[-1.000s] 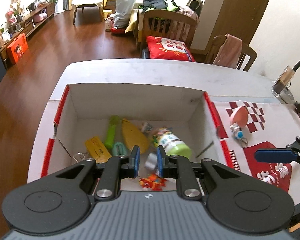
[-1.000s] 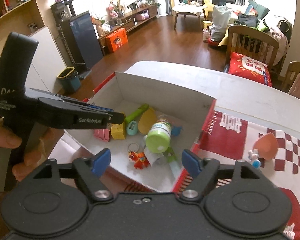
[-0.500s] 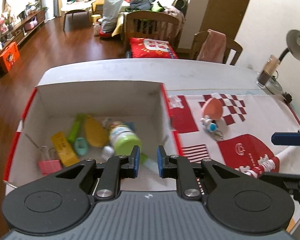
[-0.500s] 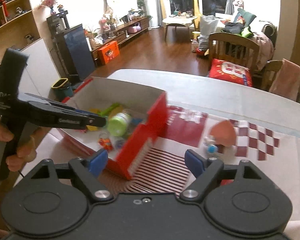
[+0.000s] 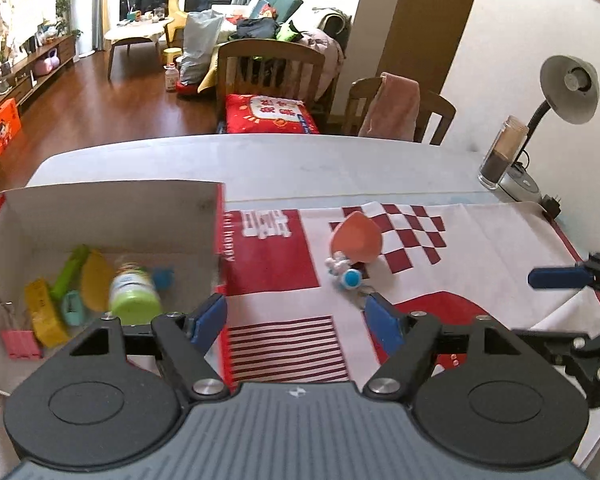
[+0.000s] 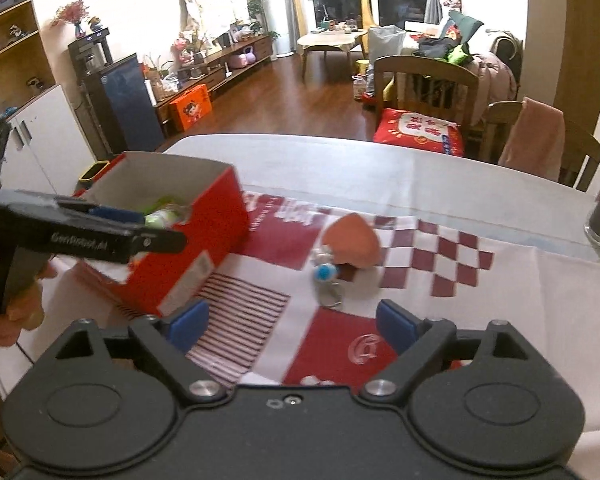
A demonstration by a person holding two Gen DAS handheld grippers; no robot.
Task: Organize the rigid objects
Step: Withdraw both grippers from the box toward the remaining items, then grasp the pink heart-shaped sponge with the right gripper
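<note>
A red cardboard box (image 5: 220, 240) (image 6: 204, 248) stands at the table's left and holds a green-capped bottle (image 5: 134, 294), a yellow block, a pink block and other small items. On the red-and-white cloth (image 5: 272, 264) lie an orange heart-shaped piece (image 5: 358, 236) (image 6: 354, 246) and a small blue-and-white keychain figure (image 5: 346, 274) (image 6: 324, 270). My left gripper (image 5: 296, 318) hovers over the cloth beside the box, its jaws opening with nothing between them. My right gripper (image 6: 290, 324) hangs above the cloth short of the keychain, its jaws opening and empty.
A desk lamp (image 5: 568, 80) and a glass jar (image 5: 500, 156) stand at the table's far right, beside a plug (image 5: 552, 204). Wooden chairs (image 5: 396, 112) line the far edge. A hand (image 6: 16, 312) holds the left gripper's handle at the left.
Both grippers swung right, from above the box to over the cloth. The left jaws went from shut to open. The right jaws spread wider.
</note>
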